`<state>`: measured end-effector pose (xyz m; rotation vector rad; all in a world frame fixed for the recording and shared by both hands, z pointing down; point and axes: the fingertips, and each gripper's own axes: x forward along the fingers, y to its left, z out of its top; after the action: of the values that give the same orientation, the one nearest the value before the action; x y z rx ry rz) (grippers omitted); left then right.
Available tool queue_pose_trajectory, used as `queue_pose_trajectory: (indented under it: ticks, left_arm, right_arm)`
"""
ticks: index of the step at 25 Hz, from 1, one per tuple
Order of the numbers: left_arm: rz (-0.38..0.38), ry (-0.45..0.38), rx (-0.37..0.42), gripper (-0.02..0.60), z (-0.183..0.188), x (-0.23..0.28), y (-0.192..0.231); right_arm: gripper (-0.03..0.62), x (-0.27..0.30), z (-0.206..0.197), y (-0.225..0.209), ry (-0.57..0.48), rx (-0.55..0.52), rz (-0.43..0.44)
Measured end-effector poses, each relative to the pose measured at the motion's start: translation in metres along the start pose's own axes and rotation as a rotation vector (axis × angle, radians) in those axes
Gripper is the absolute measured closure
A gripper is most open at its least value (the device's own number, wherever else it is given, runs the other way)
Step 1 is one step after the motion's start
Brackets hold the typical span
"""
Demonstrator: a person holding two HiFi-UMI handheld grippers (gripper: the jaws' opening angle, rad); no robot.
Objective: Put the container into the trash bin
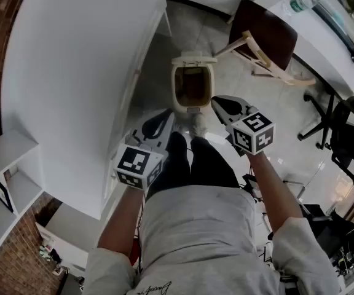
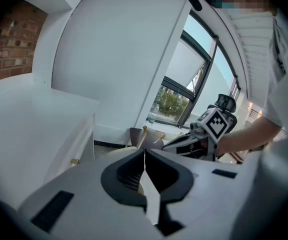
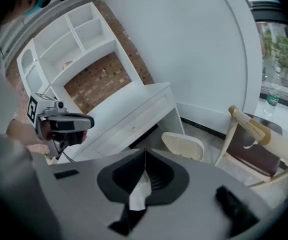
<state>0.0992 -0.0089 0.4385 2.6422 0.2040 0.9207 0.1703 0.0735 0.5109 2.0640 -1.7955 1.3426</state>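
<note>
A cream trash bin [image 1: 192, 85] stands on the floor ahead of my feet, its lid up and its inside dark brown. No container shows in any view. My left gripper [image 1: 165, 117] hangs just left of the bin's near edge, and its jaws are shut with nothing between them [image 2: 144, 154]. Just right of the bin is my right gripper [image 1: 219, 101], also shut and empty [image 3: 145, 154]. In the right gripper view the bin's pale lid [image 3: 183, 145] shows beyond the jaws. Part of the bin [image 2: 118, 153] peeks out behind the left jaws.
A white desk [image 1: 85, 72] runs along the left, close to the bin. A wooden chair with a dark seat [image 1: 264, 39] stands behind and right of the bin. An office chair base [image 1: 321, 125] is at the right. A bottle [image 3: 273, 96] sits on the window sill.
</note>
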Motion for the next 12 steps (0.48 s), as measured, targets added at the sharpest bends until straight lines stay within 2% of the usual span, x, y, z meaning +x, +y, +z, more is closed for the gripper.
queue_pose_trajectory:
  ticks: [5, 12]
  left_arm:
    - [0.030, -0.031, 0.025, 0.565, 0.025, -0.020, -0.006]
    - [0.032, -0.062, 0.084, 0.565, 0.053, -0.041, -0.024]
  right_arm:
    - [0.563, -0.034, 0.020, 0.034, -0.032, -0.037, 0.086]
    - [0.565, -0.076, 0.047, 0.054, -0.081, -0.060, 0.101]
